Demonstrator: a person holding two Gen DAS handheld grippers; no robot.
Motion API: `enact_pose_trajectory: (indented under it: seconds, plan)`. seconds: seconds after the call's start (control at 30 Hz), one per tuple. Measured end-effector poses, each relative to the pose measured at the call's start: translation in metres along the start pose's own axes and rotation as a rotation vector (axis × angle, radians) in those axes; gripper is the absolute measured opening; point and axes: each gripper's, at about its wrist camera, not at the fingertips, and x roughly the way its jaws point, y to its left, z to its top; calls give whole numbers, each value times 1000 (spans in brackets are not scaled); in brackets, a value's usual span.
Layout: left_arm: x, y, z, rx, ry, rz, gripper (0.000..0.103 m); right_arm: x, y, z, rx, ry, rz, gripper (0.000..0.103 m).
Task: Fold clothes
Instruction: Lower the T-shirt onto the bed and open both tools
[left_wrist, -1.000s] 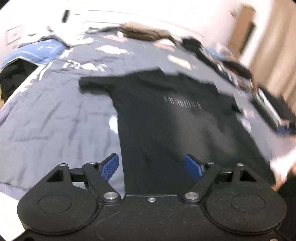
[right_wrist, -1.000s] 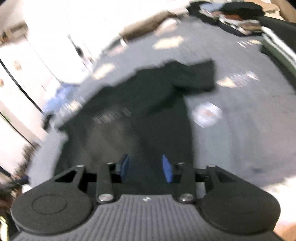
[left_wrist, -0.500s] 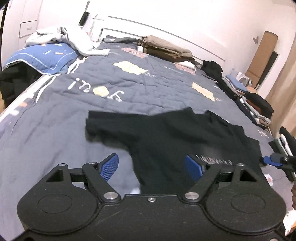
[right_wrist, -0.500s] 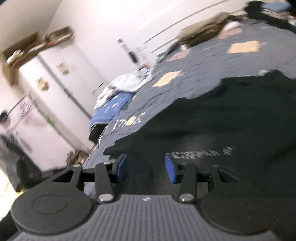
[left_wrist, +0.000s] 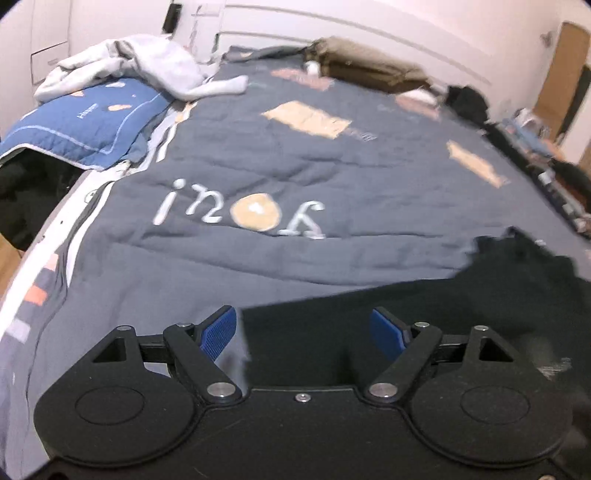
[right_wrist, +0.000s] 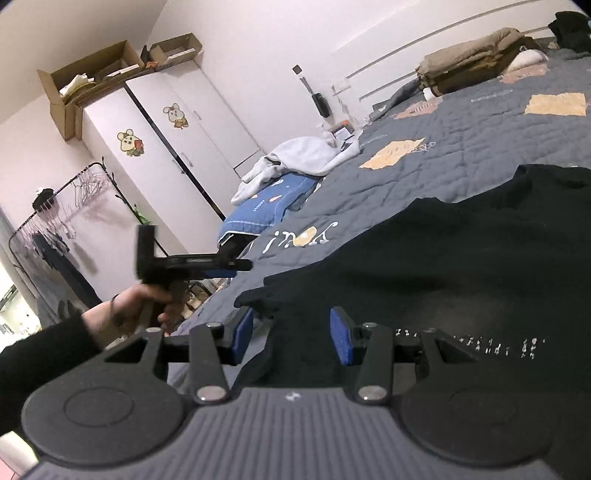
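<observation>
A black T-shirt with small white print lies flat on the grey bedspread. In the left wrist view my left gripper is open and empty, low over the shirt's left sleeve edge. In the right wrist view the shirt fills the right half, its sleeve end just ahead of my right gripper, which is open and empty. The left gripper also shows there, held in a hand at the bed's left edge.
A blue pillow with a grey garment lies at the bed's far left. Folded brown clothes sit at the head, stacked dark clothes along the right edge. A white wardrobe and clothes rack stand left.
Both grippers have dropped low and swung left toward the shirt's left sleeve. The left view now shows mostly bare bedspread. Both grippers stay open.
</observation>
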Motion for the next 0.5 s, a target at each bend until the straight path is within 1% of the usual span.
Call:
enact_pose_trajectory:
  seconds: [0.1, 0.13, 0.23, 0.3, 0.33, 0.37, 0.4, 0.43, 0.5]
  plan:
    - [24, 14, 2, 3, 42, 31, 79, 1, -4, 2, 17, -11, 4, 45]
    - [32, 19, 2, -3, 59, 27, 79, 2, -6, 2, 23, -13, 5, 45]
    - [52, 24, 1, 1, 114, -1, 76, 4, -11, -1, 41, -8, -3, 45]
    - [59, 19, -2, 28, 115, -34, 72, 8, -13, -3, 46, 4, -10, 45]
    - [62, 17, -2, 43, 111, -39, 68, 9, -13, -4, 48, 9, -13, 45]
    - [65, 14, -3, 57, 106, -43, 56, 10, -13, -5, 49, 13, -14, 45]
    - [68, 12, -3, 64, 94, -37, 29, 11, -13, -6, 48, 17, -13, 45]
    - [68, 10, -2, 70, 75, -25, 21, 12, -12, -7, 48, 22, -12, 45]
    - [58, 4, 4, 93, -18, 0, 18, 14, -11, -9, 49, 30, -8, 45]
